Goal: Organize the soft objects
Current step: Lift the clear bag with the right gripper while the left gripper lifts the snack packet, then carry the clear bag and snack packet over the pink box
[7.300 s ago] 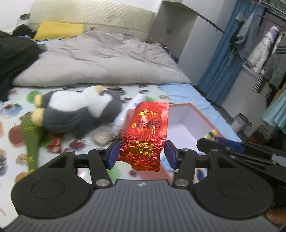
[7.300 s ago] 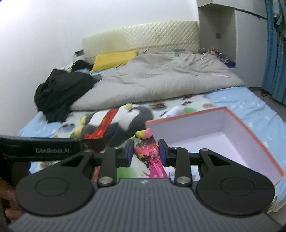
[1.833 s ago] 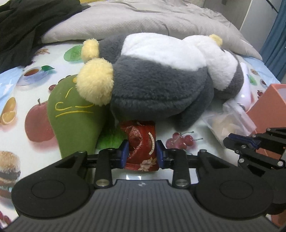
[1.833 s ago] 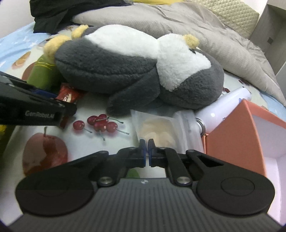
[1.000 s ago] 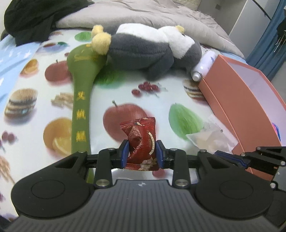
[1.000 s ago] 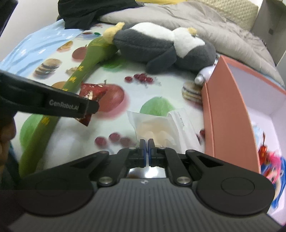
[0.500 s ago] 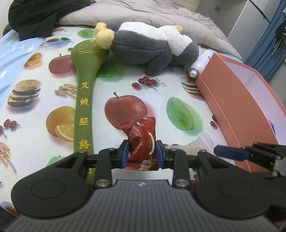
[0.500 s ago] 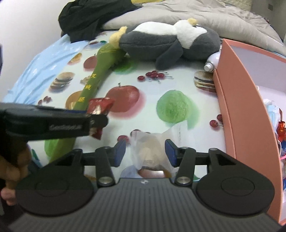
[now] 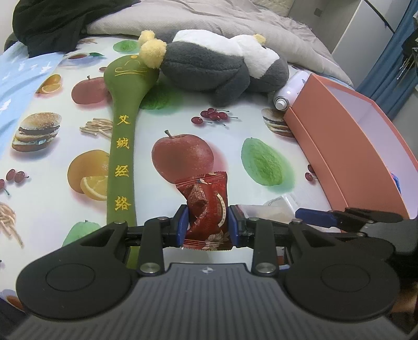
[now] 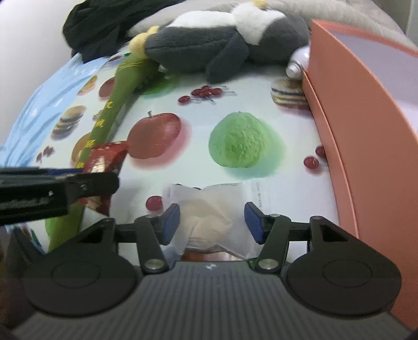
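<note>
Bed, sheet [image 9: 235,125] printed with fruit and burgers; grey duvet [image 9: 235,23] and black clothes [image 9: 47,23] heaped at the far end.

Item 1. Orange box [image 9: 347,157], open, at the sheet's right edge. I see only a bit of blue at its rim from the left view; contents otherwise hidden.

Item 2. Plush penguin [image 9: 219,68], grey and white, lying on its side at the far end of the sheet. A white bottle [image 9: 290,89] lies between it and the box corner.

Item 3. Green plush stick [image 9: 122,146] with yellow lettering, head touching the penguin's yellow foot, shaft running toward me.

Item 4. Left gripper [image 9: 208,226], tilted down over the sheet. Its blue pads press both sides of a red packet [image 9: 206,209], which stands up between them, clear of the sheet. In the right view I see this gripper [image 10: 99,177] side-on at the left edge, packet [image 10: 104,159] showing above it.

Item 5. Right gripper [image 10: 210,222], tilted down, low over the sheet just beside the box wall [image 10: 365,157]. Its jaws have just been opening and stand well apart. A clear bag [image 10: 211,214] with pale contents lies between them, the left pad against its edge and the right pad clear of it. That view is slightly blurred.
</note>
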Available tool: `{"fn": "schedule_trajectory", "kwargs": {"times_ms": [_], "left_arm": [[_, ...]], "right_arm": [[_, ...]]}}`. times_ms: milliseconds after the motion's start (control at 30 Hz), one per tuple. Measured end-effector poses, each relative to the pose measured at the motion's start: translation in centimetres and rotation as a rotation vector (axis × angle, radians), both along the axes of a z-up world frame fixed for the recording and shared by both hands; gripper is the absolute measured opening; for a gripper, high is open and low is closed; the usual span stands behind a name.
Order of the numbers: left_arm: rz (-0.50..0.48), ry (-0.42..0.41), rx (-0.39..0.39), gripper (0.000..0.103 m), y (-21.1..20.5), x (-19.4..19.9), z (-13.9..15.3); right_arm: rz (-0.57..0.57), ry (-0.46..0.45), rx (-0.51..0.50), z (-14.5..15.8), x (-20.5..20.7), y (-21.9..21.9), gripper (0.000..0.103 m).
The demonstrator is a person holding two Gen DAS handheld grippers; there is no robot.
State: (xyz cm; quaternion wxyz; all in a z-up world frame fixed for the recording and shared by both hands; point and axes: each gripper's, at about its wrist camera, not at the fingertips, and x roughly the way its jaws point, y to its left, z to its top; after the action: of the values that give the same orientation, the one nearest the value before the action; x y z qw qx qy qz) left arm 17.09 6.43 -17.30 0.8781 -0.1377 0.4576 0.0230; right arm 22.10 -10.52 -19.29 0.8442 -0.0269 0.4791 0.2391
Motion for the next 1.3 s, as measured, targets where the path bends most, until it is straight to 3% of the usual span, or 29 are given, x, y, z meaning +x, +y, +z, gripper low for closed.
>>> {"fn": "schedule_trajectory", "kwargs": {"times_ms": [133, 367, 400, 433, 633, 800, 1300], "left_arm": [[0.001, 0.001, -0.007, 0.037, 0.0, -0.1, 0.0], [0.000, 0.001, -0.009, 0.037, 0.0, -0.2, 0.1], [-0.001, 0.001, -0.009, 0.037, -0.1, -0.2, 0.1], [-0.002, 0.000, -0.008, 0.037, -0.1, -0.2, 0.2], [0.003, -0.005, -0.008, 0.037, -0.1, -0.2, 0.6], [0.000, -0.008, -0.013, 0.037, -0.1, -0.3, 1.3], [-0.022, -0.083, -0.039, 0.037, -0.8, -0.3, 7.6]], "right_arm": [[-0.012, 0.011, 0.031, -0.5, 0.1, -0.5, 0.058], [0.045, -0.028, -0.040, -0.7, -0.4, 0.6, 0.055], [0.051, -0.030, -0.049, -0.7, -0.4, 0.7, 0.052], [0.059, -0.031, -0.059, -0.7, -0.5, 0.9, 0.043], [0.054, -0.040, -0.060, -0.1, -0.6, 1.1, 0.027], [0.031, -0.050, -0.041, 0.8, -0.7, 0.7, 0.020], [-0.011, -0.139, 0.055, 9.1, -1.5, -1.3, 0.019]]}}
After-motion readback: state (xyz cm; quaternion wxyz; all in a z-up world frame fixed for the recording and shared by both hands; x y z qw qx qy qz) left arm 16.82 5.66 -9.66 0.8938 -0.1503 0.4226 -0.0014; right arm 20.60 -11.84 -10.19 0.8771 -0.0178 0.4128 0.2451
